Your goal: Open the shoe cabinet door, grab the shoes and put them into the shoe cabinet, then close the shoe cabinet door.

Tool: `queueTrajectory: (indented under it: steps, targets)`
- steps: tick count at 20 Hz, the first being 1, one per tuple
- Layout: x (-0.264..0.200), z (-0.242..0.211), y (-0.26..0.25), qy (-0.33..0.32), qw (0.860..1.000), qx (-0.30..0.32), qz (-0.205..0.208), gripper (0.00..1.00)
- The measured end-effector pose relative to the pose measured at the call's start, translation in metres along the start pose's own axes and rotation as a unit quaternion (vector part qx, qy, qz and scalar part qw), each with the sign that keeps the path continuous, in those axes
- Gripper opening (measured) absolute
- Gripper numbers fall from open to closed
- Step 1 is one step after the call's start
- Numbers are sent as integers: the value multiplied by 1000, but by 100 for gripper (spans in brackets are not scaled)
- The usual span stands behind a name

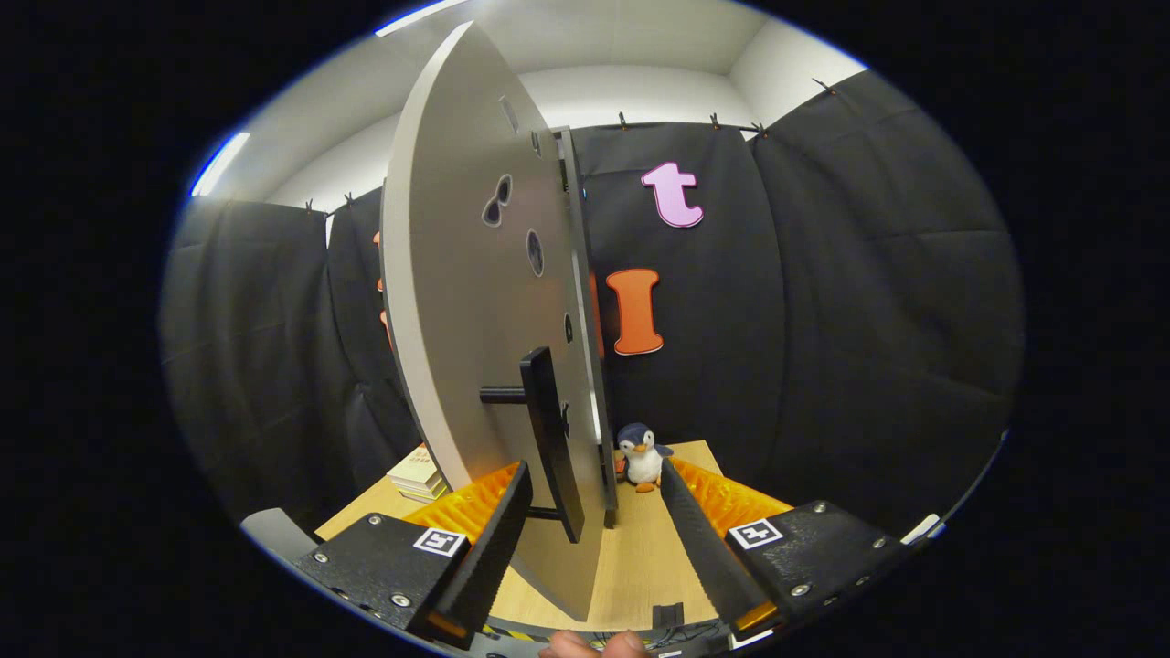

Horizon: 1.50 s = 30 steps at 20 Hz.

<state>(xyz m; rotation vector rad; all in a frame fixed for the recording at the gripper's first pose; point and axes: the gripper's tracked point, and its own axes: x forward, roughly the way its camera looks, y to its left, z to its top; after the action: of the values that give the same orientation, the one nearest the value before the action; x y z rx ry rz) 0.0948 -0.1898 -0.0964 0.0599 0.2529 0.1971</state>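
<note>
The claw (594, 521) is spread wide and grips nothing. Between its fingers stands the dark bar handle (553, 439) of the shoe cabinet door (457, 274). The handle sits nearer the left finger, and it cannot be told whether that finger touches it. The grey door is swung partly out, edge-on to the camera, and rises tall just ahead of the fingers. The cabinet itself stands on the wooden bench (640, 557).

The step in hand seems to be moving the door by its handle; whether it is being opened or closed cannot be judged from here, and no shoes are in sight. To do it well, the claw should centre the bar between both fingers, clench squarely, then follow the door's arc around its hinge rather than pulling straight. A small toy penguin (642, 457) stands beyond the fingers and a stack of books (419, 477) lies left of the door; the swing should stay clear of both.
</note>
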Motion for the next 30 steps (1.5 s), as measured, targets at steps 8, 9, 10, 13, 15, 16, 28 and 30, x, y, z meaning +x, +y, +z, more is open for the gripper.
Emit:
queueTrajectory:
  steps: [8, 9, 10, 13, 15, 16, 28, 30]
  targets:
    - [16, -3, 84, 9, 1000, -20, -15, 90]
    - [19, -3, 96, 8, 1000, -25, -17, 90]
    - [23, -3, 107, 7, 999, -29, -19, 90]
    - [36, -2, 131, 3, 999, -36, -37, 90]
    - [44, -1, 149, 1, 999, -32, -39, 90]
    - [49, -1, 157, 1, 999, -28, -38, 90]
    - [144, -5, 259, 13, 1000, -10, 9, 90]
    - [162, -4, 266, 5, 1000, -10, 12, 90]
